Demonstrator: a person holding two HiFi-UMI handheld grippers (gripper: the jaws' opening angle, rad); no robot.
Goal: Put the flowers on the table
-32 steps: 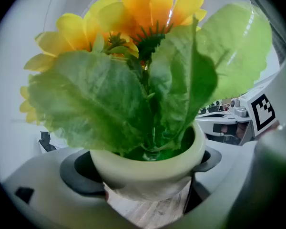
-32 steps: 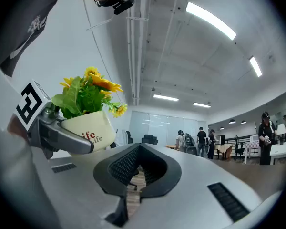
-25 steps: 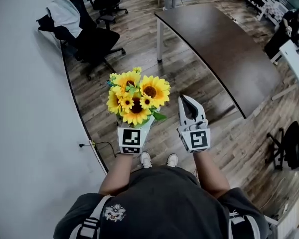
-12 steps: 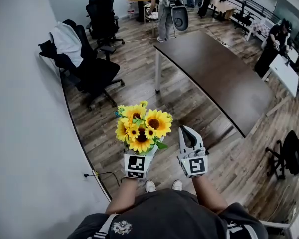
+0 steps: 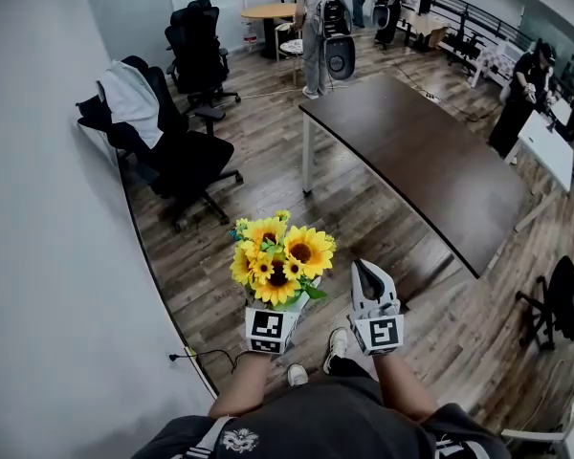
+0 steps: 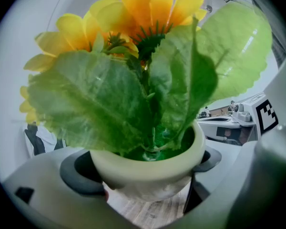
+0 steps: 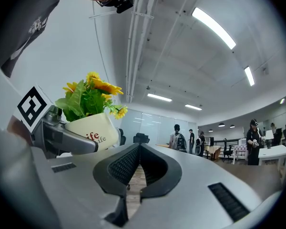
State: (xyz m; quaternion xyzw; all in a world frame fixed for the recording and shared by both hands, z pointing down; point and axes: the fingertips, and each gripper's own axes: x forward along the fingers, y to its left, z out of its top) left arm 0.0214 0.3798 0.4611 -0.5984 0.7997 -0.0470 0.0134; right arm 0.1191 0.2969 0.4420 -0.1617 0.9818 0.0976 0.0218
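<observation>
A wood-plank floor (image 5: 268, 175) fills most of the head view, with a pale wall down the left side. One long dark-brown tabletop on white legs (image 5: 430, 151) runs from the upper centre towards the right edge, and its surface is bare. At least three black office chairs show. One, draped with a white garment (image 5: 163, 142), stands at the left, another (image 5: 199, 51) is behind it, and a third (image 5: 560, 299) is cut off at the right edge. At least three people stand far off along the top of the frame, too small to make out.

One bunch of yellow artificial sunflowers with green leaves (image 5: 279, 256) sits at the lower centre, in the air over the floor and well apart from the tabletop. It has two large blooms and several smaller ones. Its long axis is upright and the blooms point up at the head camera, hiding the pot from that view.

The left gripper view shows one cream ceramic pot (image 6: 148, 168) squeezed between both jaws, so the left tool (image 5: 273, 318) is grasping it. The right gripper view shows red lettering on the pot, partly hidden.

The right tool (image 5: 365, 275), just beside the flowers in the head view, is clenched, its jaw tips meeting on nothing.
</observation>
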